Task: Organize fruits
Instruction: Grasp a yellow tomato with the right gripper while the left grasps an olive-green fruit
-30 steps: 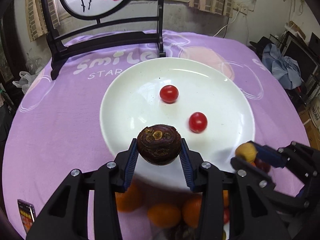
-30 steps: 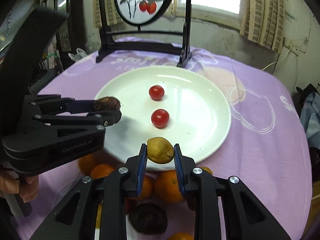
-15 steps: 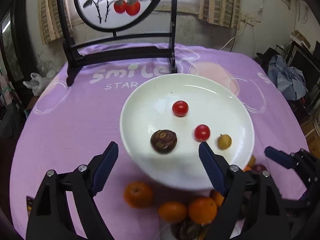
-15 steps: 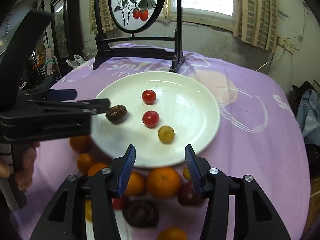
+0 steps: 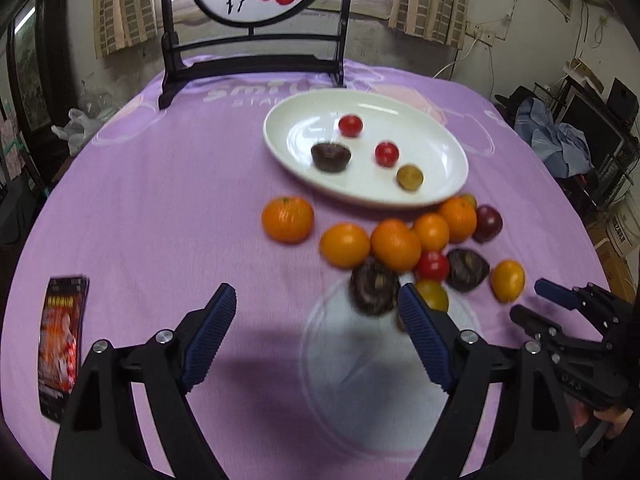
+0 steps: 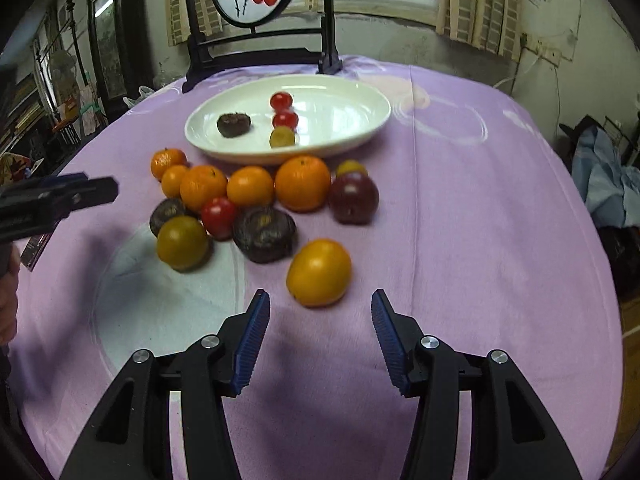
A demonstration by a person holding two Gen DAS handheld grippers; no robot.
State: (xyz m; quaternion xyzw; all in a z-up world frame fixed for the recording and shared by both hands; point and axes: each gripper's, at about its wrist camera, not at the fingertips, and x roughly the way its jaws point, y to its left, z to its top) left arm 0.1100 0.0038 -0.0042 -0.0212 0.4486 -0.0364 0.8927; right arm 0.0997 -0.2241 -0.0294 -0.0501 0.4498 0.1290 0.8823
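Observation:
A white plate holds two red tomatoes, a dark brown fruit and a small yellow-green fruit. In front of it several oranges, dark fruits and tomatoes lie in a loose pile on the purple cloth. My left gripper hangs open and empty near the pile, with a dark fruit lying by its right finger. My right gripper is open too, and an orange-yellow fruit lies just beyond its tips, untouched.
A round painted screen on a black stand sits behind the plate. A printed packet lies at the table's left edge. A pale round patch marks the cloth under the grippers. A person's hand shows at the left.
Both grippers opened and let the dark fruit and the yellow-green fruit down onto the plate. They then drew back from the plate toward the near side, over the pile.

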